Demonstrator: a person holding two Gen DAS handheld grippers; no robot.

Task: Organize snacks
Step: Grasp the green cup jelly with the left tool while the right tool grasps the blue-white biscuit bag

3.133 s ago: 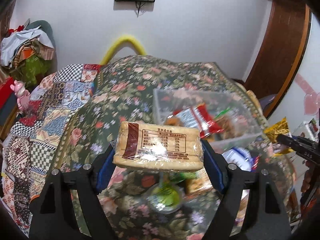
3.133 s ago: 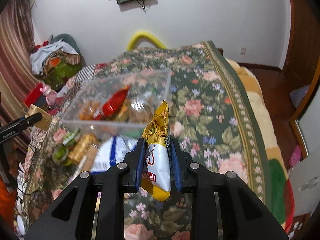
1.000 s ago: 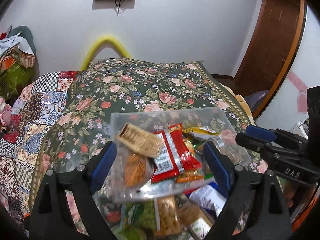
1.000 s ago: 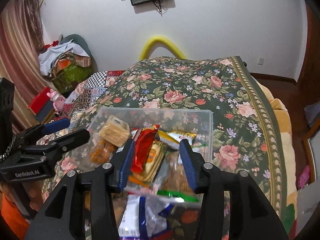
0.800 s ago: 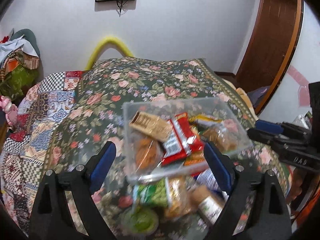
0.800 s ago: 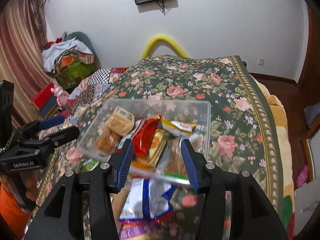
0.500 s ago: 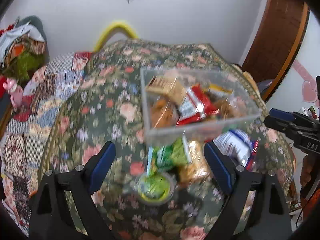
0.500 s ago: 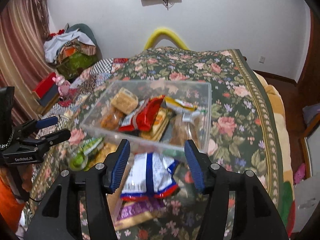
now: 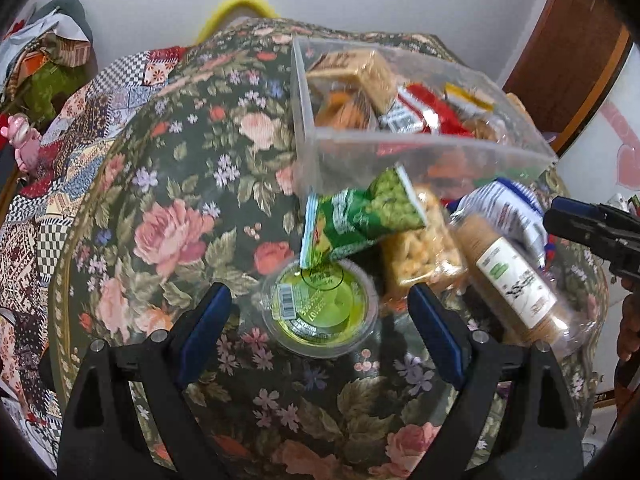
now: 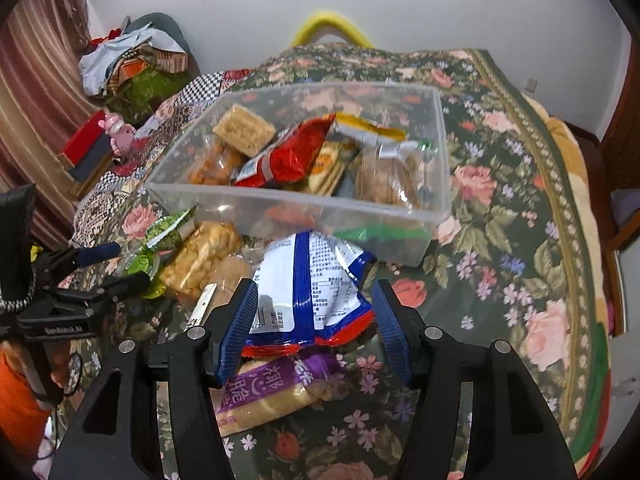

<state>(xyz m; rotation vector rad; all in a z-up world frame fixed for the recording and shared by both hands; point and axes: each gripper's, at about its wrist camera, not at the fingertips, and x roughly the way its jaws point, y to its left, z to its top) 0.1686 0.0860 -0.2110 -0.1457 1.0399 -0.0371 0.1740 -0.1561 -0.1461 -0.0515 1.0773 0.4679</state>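
Note:
A clear plastic bin (image 10: 438, 152) on the floral tablecloth holds several snacks, among them a cracker pack (image 10: 244, 130) and a red bag (image 10: 288, 156); it also shows in the left wrist view (image 9: 360, 152). My left gripper (image 9: 320, 330) is open, its jaws on either side of a green-lidded cup (image 9: 320, 312). A green pea bag (image 9: 360, 216) lies just beyond the cup. My right gripper (image 10: 312, 332) is open around a white and blue bag (image 10: 312, 292), above a purple pack (image 10: 264, 392).
A pack of yellow puffs (image 9: 420, 236) and a tube of round biscuits (image 9: 508, 276) lie right of the cup. The table edge runs along the right (image 10: 560, 184). A pile of clothes (image 10: 132, 56) sits at the back left.
Both grippers let go of their snacks into the bin, then pulled back and came down. The left one now straddles the green cup, the right one the white and blue bag.

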